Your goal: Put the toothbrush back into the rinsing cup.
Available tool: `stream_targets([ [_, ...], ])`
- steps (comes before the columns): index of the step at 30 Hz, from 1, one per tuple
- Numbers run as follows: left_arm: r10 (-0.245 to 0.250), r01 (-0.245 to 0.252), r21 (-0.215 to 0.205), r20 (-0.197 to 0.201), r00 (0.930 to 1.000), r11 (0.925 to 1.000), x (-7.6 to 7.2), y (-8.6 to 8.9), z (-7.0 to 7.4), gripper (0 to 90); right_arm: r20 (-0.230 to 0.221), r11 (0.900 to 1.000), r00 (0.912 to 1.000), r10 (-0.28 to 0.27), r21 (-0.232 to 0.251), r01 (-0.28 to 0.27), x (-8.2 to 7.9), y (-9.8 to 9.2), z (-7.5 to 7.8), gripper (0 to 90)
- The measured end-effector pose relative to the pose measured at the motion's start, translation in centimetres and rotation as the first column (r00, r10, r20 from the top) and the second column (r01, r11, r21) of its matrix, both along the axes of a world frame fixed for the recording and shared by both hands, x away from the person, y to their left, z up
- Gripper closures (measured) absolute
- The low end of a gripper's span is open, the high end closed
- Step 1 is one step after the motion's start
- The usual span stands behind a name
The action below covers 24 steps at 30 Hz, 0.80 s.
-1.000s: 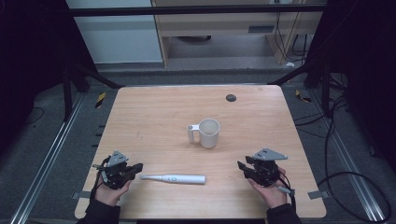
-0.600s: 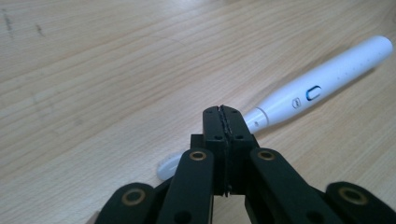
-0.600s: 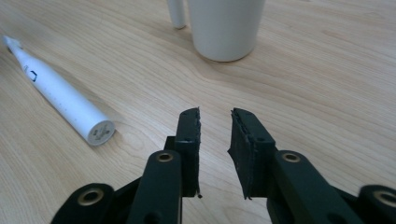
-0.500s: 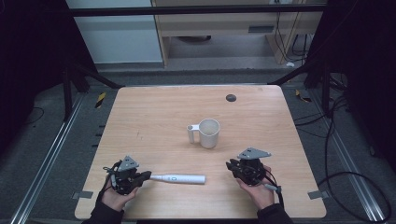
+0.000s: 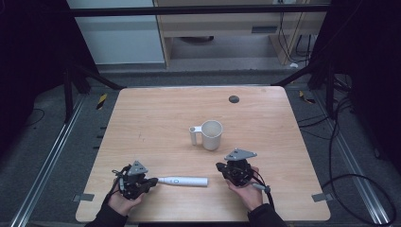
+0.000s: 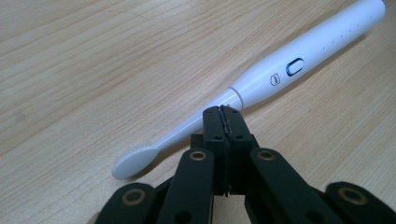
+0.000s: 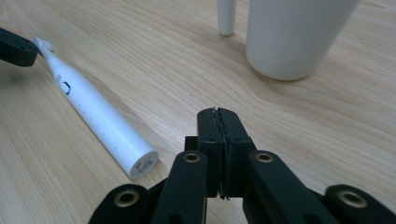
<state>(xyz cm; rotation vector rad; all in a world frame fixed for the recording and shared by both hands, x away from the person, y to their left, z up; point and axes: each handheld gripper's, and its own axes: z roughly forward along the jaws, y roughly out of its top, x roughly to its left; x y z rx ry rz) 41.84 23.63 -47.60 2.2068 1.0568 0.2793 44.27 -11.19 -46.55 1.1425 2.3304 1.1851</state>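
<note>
Working: both handheld grippers low over the pale wooden table [image 5: 156, 113], near a white plastic electric toothbrush with a slim neck and oval head cap [image 5: 182, 180].
Toothbrush: lies flat on the table's near part, between the two grippers, head end toward the left one, blunt base toward the right one.
Left gripper [image 5: 152, 180]: jaws pressed together on nothing; in the left gripper view the tips sit just beside the toothbrush neck, at or just short of touching, not around it.
Right gripper [image 5: 220, 167]: jaws have just been closing and now meet with nothing between them; it is near the toothbrush base but apart from it.
Cup: white plastic tumbler with a side handle [image 5: 211, 135] stands upright farther back, empty as far as can be seen.
Done: nothing yet by my reading; toothbrush unlifted.
Left: jaws must open, grasp the toothbrush, lift it, likely into the tumbler.
</note>
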Motion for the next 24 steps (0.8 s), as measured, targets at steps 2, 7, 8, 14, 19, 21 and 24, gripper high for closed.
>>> stream_targets([
  [2, -0.007, 0.007, 0.006, -0.004, 1.0, 1.0, 0.1, -0.1, -0.1, 89.3, -0.002, 1.0, 1.0, 0.009, 0.008, -0.009, 0.1, 0.5, -0.1, 90.0],
  [7, -0.01, 0.01, 0.012, -0.012, 0.9999, 0.9999, 0.3, -0.2, -0.4, 89.3, -0.021, 1.0, 0.9994, 0.025, 0.005, -0.025, 0.4, 1.6, -0.6, 90.0],
  [8, -0.009, 0.009, 0.011, -0.013, 0.9999, 0.9999, 0.3, -0.2, -0.4, 89.3, -0.021, 1.0, 0.9993, 0.03, 0.0, -0.03, 0.4, 1.9, -0.8, 90.0],
  [14, -0.01, 0.01, 0.016, -0.015, 0.9998, 0.9998, 0.6, -0.4, -0.6, 89.3, -0.037, 0.998, 0.9977, 0.056, -0.01, -0.057, 0.4, 2.9, -1.4, 90.0],
  [19, -0.009, 0.009, 0.016, -0.013, 0.9999, 0.9998, 0.8, -0.4, -0.7, 89.3, -0.052, 0.998, 0.9967, 0.063, -0.013, -0.063, 0.3, 3.2, -1.5, 90.0],
  [21, -0.012, 0.012, 0.019, -0.012, 0.9999, 0.9997, 0.9, -0.4, -0.7, 89.3, -0.05, 0.998, 0.9966, 0.065, -0.015, -0.066, 0.2, 3.2, -1.6, 90.0],
  [24, -0.01, 0.01, 0.018, -0.01, 0.9999, 0.9998, 1.1, -0.5, -0.7, 89.3, -0.056, 0.997, 0.996, 0.07, -0.017, -0.071, 0.1, 3.3, -1.7, 90.0],
])
